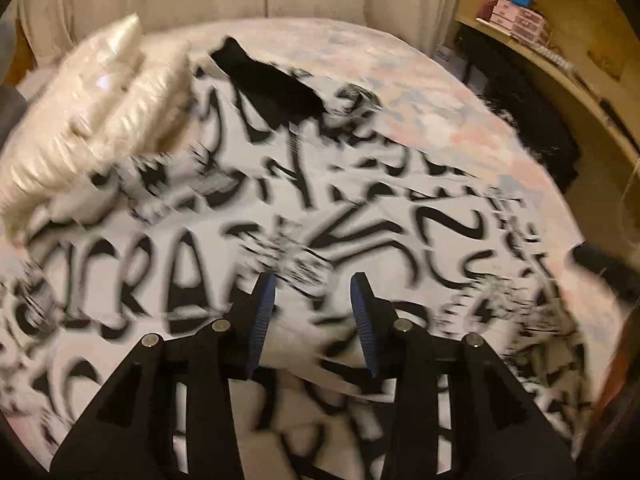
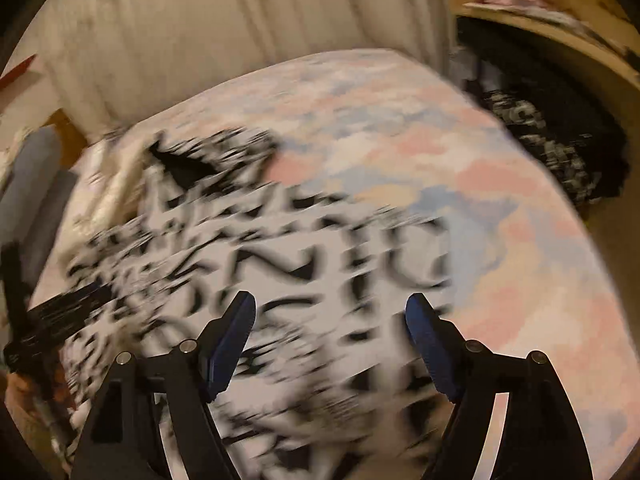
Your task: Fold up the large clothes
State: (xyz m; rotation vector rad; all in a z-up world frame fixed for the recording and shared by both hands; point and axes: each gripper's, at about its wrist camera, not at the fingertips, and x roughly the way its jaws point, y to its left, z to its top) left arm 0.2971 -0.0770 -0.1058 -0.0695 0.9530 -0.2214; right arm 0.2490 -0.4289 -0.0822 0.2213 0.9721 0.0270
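Running both grippers remote rn and the feeds are pretty smeared w/ motion blur, so take the fine detail lightly. The big garment (image 1: 248, 208) is a white piece covered in chunky black lettering, spread out over the bed (image 1: 420, 92), which has a pastel pink/blue/cream cover. Everything below is relative to that garment. Left gripper (image 1: 314, 320) hangs over its near part, pointing down at the print; jaws partly apart, blue pads (image 1: 262, 320) clear of each other, and I see nothing clamped between them, just cloth lying underneath. Right gripper (image 2: 330, 344) is over the garment's near right portion, jaws spread noticeably wider than the left's, also gripping nothing afaict. At the far edge of the garment there's a solid black patch (image 1: 268, 76), prob part of the same piece, can't tell which part. Just beside the garment's far left corner sits a shiny cream pillow (image 1: 84, 120), touching or overlapping the fabric edge. Right of the garment the bed cover is bare, and beyond that, off the bed's side, a dark heap (image 2: 560, 148) w/ pale flecks sits under a wooden shelf (image 1: 560, 56) that carries some pink boxes (image 1: 516, 20). From the right cam the left gripper's black frame pokes in at the garment's left edge. Pale curtain (image 2: 200, 40) behind the bed.
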